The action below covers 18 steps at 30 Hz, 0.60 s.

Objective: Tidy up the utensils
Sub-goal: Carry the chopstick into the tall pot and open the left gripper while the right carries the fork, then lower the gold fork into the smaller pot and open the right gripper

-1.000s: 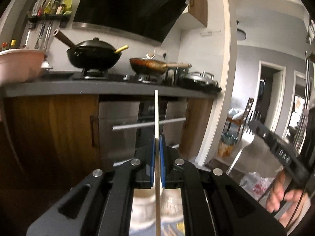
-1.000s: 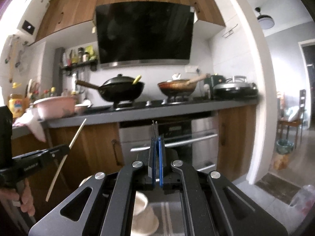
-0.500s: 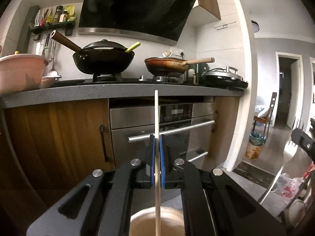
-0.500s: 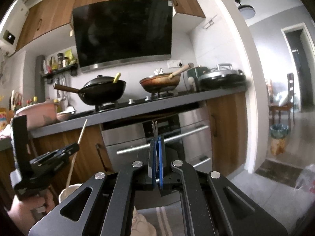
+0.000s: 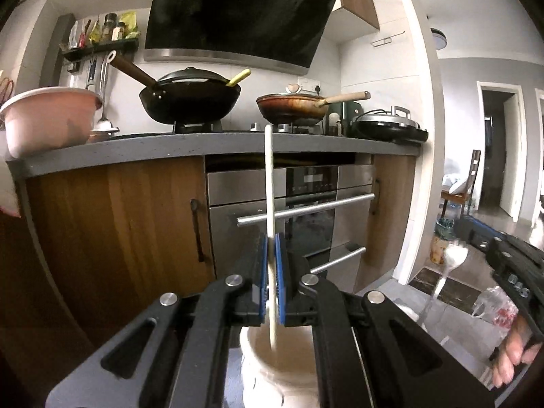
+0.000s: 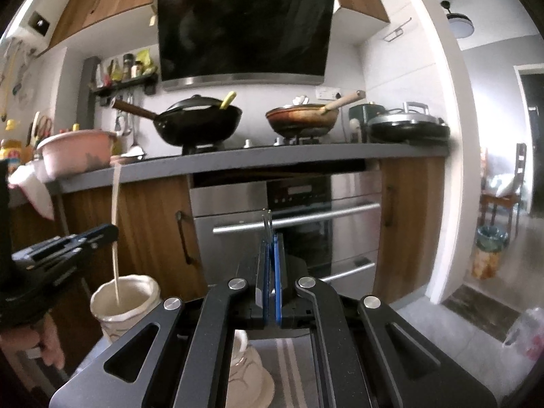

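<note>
My left gripper (image 5: 271, 261) is shut on a pale chopstick (image 5: 269, 183) that stands nearly upright. Its lower end dips into the mouth of a cream ceramic jar (image 5: 272, 370). From the right wrist view the same chopstick (image 6: 116, 200) hangs from the left gripper (image 6: 73, 243) into that jar (image 6: 124, 301). My right gripper (image 6: 270, 255) is shut on a metal fork (image 6: 267, 219), seen edge-on with only the tines showing above the pads. In the left wrist view the fork (image 5: 450, 265) stands tines-up at the right, held by the right gripper (image 5: 506, 261) and a hand (image 5: 513, 357).
A second cream cup (image 6: 250, 374) sits on a striped cloth (image 6: 292, 367) under my right gripper. Ahead is a grey counter (image 5: 210, 144) with a black wok (image 5: 190, 100), a frying pan (image 5: 292, 108) and a pink basin (image 5: 47, 119). An oven (image 5: 295, 210) stands below the counter.
Both grippers have sunk. The chopstick's lower end has come down into the cream jar, and the fork has dropped lower at the right of the left wrist view.
</note>
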{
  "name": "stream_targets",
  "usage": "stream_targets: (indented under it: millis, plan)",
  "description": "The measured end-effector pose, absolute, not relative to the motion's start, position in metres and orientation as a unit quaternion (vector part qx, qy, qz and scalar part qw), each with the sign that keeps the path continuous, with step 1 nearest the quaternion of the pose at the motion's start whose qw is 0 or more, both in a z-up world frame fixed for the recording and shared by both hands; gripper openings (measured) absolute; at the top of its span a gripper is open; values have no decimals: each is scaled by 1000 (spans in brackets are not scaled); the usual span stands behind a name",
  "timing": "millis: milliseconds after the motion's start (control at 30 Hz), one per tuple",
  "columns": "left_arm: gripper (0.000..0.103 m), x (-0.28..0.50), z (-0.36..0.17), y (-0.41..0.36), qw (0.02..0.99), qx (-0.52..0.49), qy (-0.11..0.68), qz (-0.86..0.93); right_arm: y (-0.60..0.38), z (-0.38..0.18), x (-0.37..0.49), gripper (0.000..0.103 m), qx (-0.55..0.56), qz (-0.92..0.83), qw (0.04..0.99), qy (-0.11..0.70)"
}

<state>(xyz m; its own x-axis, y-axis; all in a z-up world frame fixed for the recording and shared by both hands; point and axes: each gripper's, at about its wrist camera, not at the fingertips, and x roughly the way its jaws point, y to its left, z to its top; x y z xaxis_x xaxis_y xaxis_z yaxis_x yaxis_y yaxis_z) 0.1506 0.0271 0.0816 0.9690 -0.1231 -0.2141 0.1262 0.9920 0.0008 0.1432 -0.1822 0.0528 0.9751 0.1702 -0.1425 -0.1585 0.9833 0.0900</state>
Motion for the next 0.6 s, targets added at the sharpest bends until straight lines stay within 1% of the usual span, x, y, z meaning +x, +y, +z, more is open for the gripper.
stream_targets:
  millis: [133,300,400,467,533,600]
  plan:
    - [5,139,82,29,992,11,113,-58,-182,48,147,3,41,89,991,89]
    - [5,142,73,24,988,34,143,-49,-180,44,151,4,41,87,990,98]
    - [8,145,68,24,986,40,156,-47,-177,43,153,4,38,90,990,104]
    - [21,145,65,25,985,38,162,-41,-175,41,154,4,35,90,990,107]
    - [53,143,65,29,986,28,162,-38,-175,39,155,4,35,90,989,113]
    - [65,139,67,33,987,18,157,-35,-174,37,157,5,38,88,989,117]
